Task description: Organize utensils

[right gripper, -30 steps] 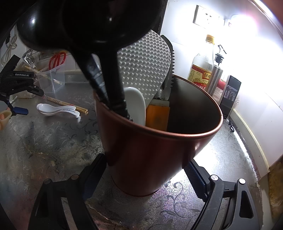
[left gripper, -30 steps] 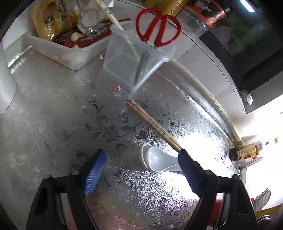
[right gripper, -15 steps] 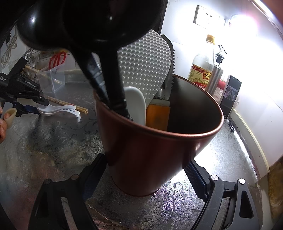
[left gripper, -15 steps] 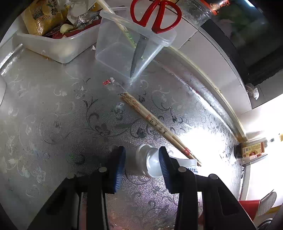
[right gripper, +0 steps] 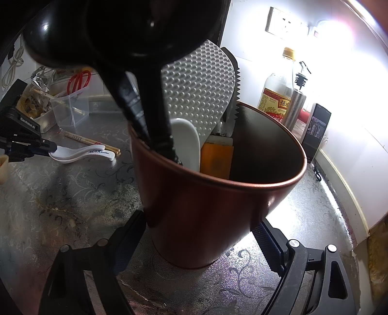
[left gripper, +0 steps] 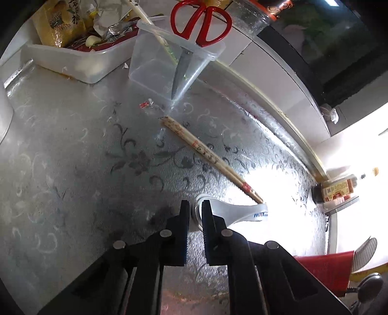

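My left gripper (left gripper: 195,208) is shut on the bowl end of a white soup spoon (left gripper: 240,211) that lies on the patterned counter; the spoon also shows in the right wrist view (right gripper: 82,153). A pair of wooden chopsticks (left gripper: 208,155) lies beside it. My right gripper (right gripper: 201,232) grips the base of a red utensil holder (right gripper: 213,191), which holds black ladles (right gripper: 145,80), a white dimpled rice paddle (right gripper: 198,84) and other utensils.
A clear tub (left gripper: 169,65) with red scissors (left gripper: 201,21) and a chopstick stands at the back, next to a white tray (left gripper: 72,60) of packets. Bottles (right gripper: 278,92) and a phone (right gripper: 315,130) stand near the wall on the right.
My left gripper moved down to the spoon and shut on its bowl end. The right gripper and the holder have stayed still.
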`<state>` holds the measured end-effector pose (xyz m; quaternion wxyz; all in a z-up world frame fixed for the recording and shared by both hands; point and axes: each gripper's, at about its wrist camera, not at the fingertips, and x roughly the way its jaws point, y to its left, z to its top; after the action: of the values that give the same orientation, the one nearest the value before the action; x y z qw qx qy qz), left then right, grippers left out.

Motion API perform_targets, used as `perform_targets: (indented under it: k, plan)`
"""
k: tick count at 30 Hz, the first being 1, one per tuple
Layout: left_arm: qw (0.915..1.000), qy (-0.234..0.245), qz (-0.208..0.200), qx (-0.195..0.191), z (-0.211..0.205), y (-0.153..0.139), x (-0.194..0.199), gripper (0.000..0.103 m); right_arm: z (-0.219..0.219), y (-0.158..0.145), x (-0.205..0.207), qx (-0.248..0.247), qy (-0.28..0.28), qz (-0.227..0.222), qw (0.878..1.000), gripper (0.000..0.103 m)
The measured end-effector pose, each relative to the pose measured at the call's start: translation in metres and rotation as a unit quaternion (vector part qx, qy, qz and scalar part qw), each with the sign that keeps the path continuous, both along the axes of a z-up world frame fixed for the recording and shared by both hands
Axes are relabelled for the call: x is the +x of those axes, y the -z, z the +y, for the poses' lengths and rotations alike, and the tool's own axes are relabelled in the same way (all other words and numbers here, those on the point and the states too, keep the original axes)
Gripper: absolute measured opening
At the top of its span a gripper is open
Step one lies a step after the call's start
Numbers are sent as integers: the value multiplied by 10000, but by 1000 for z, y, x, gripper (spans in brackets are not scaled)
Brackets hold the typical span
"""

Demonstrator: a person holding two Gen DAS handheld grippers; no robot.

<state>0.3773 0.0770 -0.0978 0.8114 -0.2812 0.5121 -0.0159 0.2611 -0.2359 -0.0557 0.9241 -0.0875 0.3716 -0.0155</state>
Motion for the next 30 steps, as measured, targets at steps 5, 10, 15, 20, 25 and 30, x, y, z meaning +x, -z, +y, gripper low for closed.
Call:
perform_targets:
  k: [5, 10, 15, 20, 25, 30]
  plan:
    - [10000, 62, 21, 60, 2, -3, -11, 10, 0, 0, 0, -1, 0, 2, 10000, 90]
    - [9999, 100, -46, 94, 4, -11, -17, 10, -1, 0, 0, -6, -3, 3, 10000, 90]
    - [9992, 201, -305, 179, 0, -29, -10, 10, 0, 0, 0, -9, -1, 4, 10000, 90]
    - [9969, 540, -223, 534, -15, -35, 13, 10, -1, 1, -2, -8, -3, 6, 10000, 90]
    - [9958, 612, 71, 679, -28, -19, 25, 10, -1, 2, -2, -9, -6, 6, 10000, 90]
    - [9942, 833, 363, 566, -42, 0, 25, 10, -2, 2, -1, -11, -8, 11, 10000, 90]
